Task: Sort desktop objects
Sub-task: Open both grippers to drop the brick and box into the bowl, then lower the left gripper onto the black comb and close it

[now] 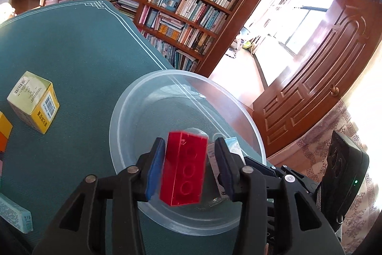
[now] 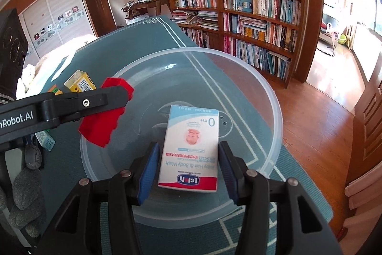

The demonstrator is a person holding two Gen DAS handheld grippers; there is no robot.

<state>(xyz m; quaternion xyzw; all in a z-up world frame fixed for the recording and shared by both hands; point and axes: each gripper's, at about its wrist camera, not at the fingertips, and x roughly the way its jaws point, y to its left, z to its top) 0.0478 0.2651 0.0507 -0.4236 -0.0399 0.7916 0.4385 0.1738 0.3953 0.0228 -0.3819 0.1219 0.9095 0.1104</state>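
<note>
A clear plastic bowl (image 1: 148, 97) (image 2: 267, 97) stands on the green table mat. My left gripper (image 1: 188, 169) has its jaws spread around a red building brick (image 1: 185, 167) over the bowl; there are gaps on both sides of the brick. The same brick (image 2: 100, 121) and left gripper (image 2: 114, 97) show in the right wrist view, above the bowl's left rim. My right gripper (image 2: 188, 171) is open around a white baby-wash box (image 2: 192, 147) in the bowl, with a small gap at each side. That box (image 1: 235, 147) peeks out behind my left gripper's right finger.
A yellow box (image 1: 33, 102) (image 2: 80, 83) lies on the mat (image 1: 83, 51) left of the bowl. Orange and yellow blocks (image 1: 3, 133) and a pale blue box (image 1: 14, 216) lie at the left edge. The table edge runs just right of the bowl, with the bookshelf (image 2: 250, 4) beyond.
</note>
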